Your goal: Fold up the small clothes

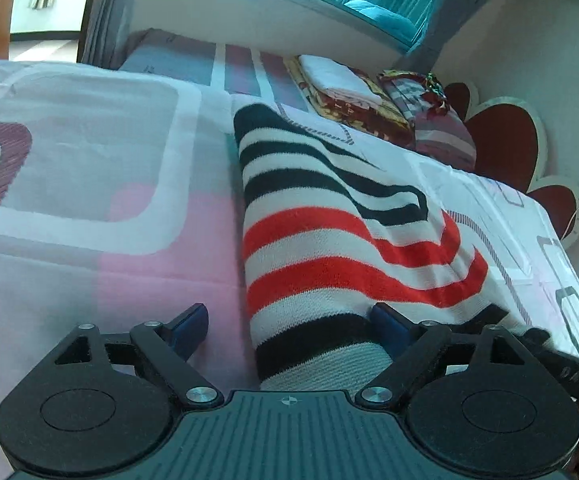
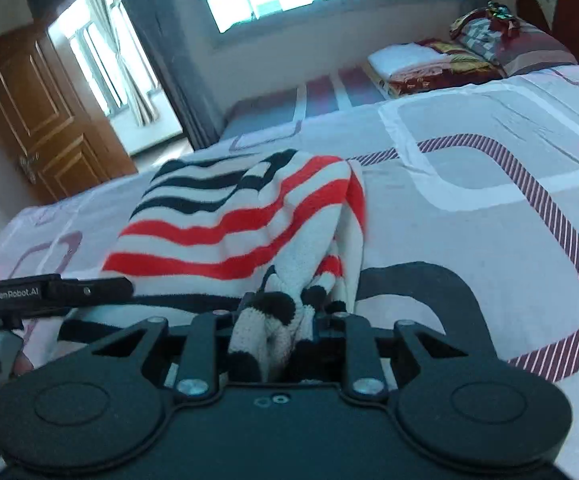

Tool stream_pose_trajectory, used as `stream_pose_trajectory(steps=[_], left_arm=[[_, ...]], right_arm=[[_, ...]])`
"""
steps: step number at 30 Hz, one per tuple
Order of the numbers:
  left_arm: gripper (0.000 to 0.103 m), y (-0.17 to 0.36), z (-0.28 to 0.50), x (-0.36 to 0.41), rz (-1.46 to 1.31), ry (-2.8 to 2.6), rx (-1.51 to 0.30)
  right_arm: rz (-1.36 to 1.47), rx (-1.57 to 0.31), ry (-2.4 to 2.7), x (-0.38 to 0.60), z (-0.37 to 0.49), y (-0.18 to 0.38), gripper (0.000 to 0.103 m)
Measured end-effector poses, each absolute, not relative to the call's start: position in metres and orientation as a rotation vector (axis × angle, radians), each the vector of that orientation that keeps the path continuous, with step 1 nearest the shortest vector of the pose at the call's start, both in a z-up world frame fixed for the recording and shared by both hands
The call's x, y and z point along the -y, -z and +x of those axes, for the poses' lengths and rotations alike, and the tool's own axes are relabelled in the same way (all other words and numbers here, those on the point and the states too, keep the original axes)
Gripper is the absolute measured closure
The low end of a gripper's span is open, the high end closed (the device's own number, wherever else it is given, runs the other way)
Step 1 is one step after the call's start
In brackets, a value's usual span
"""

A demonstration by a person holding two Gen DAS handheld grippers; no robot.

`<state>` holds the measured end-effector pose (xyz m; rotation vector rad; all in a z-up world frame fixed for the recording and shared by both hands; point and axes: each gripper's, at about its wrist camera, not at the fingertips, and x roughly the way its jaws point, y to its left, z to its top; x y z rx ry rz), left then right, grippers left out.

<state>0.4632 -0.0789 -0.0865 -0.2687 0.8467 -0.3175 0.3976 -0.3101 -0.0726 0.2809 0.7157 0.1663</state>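
Pinching a bunched end of the striped sweater point(image 2: 241, 220), right gripper point(image 2: 277, 332) is clamped; left gripper point(image 1: 285, 320) spread, straddling its folded edge. Sweater's long axis runs away across the bed point(image 1: 89, 200).

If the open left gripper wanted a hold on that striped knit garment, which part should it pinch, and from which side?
Probably the near black-striped edge of the striped knit garment, approached straight ahead along the bedspread. That rolled edge already lies between the left gripper's spread jaws, thin enough to pinch. The right gripper is already clamped on a bunched corner.
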Motion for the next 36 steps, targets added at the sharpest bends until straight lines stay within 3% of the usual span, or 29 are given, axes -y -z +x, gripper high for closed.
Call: stream_pose_trajectory(steps=[3,8,16,23,25,26,27,30,34,36], left_arm=[[0.015,0.083,0.462,0.085,-0.188,0.318,-0.835],[0.014,0.084,0.460,0.088,-0.157,0.320,-0.827],[0.014,0.061,0.479,0.060,-0.158,0.347,-0.773],[0.014,0.071,0.510,0.068,-0.183,0.379,-0.797],[0.014,0.075,0.513,0.076,-0.172,0.373,-0.814],[0.014,0.074,0.513,0.078,-0.163,0.374,-0.811],[0.014,0.074,0.513,0.081,-0.153,0.378,-0.804],[0.014,0.077,0.514,0.095,-0.070,0.373,-0.812],[0.014,0.084,0.513,0.099,-0.052,0.367,-0.813],[0.014,0.077,0.508,0.097,-0.040,0.367,-0.803]], right_arm=[[0.270,-0.658,-0.183,0.311,0.391,0.058,0.079],[0.322,-0.728,-0.171,0.324,0.400,0.081,0.079],[0.488,-0.657,-0.216,0.370,0.401,0.059,0.057],[0.639,-0.737,-0.269,0.390,0.467,0.090,0.063],[0.631,-0.724,-0.276,0.386,0.474,0.092,0.074],[0.585,-0.706,-0.273,0.382,0.473,0.089,0.091],[0.529,-0.685,-0.268,0.378,0.469,0.083,0.092],[0.337,-0.631,-0.255,0.362,0.461,0.070,0.093],[0.307,-0.707,-0.229,0.362,0.468,0.088,0.093],[0.345,-0.727,-0.217,0.367,0.467,0.086,0.085]])
